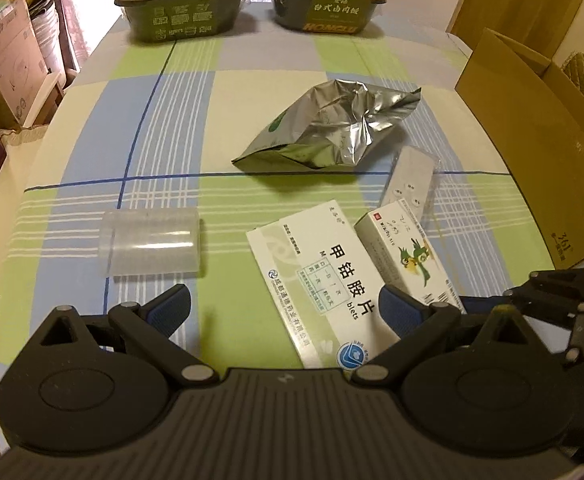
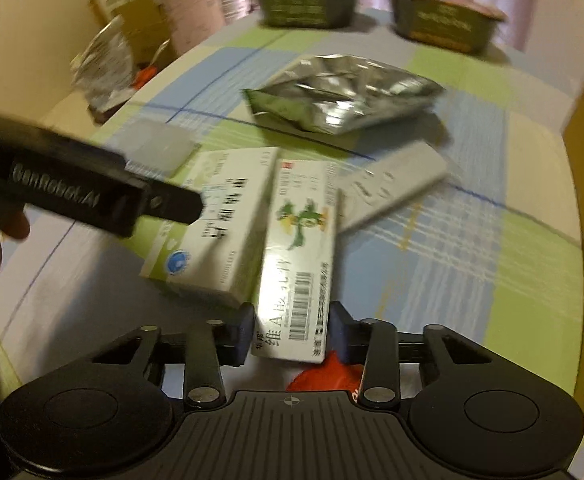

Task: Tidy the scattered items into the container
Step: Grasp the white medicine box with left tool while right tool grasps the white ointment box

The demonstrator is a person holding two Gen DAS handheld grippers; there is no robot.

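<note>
Right wrist view first: my right gripper [image 2: 289, 334] is clamped on the near end of the narrow white medicine box with the green cartoon bird [image 2: 298, 256], blue pads pressing its two long sides. That frame is blurry, so I can't tell if the box has lifted off the green-and-blue checked cloth on the bench [image 2: 432, 264] or is just lying there pinched. Grabbing it by the short end makes sense to me, since the far end is tucked up against the wider white-and-green tablet box [image 2: 215, 224] and I'd rather not drag that one along.

From the left wrist view, my left gripper [image 1: 285, 308] is released, fingers spread wide and hovering over the near end of that tablet box [image 1: 324, 280], holding nothing. Looks lined up to take it next, but that's my guess.

Other stuff waiting: a crumpled silver foil pouch [image 1: 332, 128] in the middle of the cloth, a flat white blister strip in clear wrap [image 1: 410, 176] just beyond the bird box, and a clear plastic cylinder lying on its side [image 1: 151, 240] off to the left, well apart from the boxes.

The brown open cardboard box [image 1: 532, 152] at the right edge is the container, I reckon, and it's on my right side, so the right gripper has the short trip. Two dark green lidded meal tubs [image 1: 179, 8] sit at the far end.
</note>
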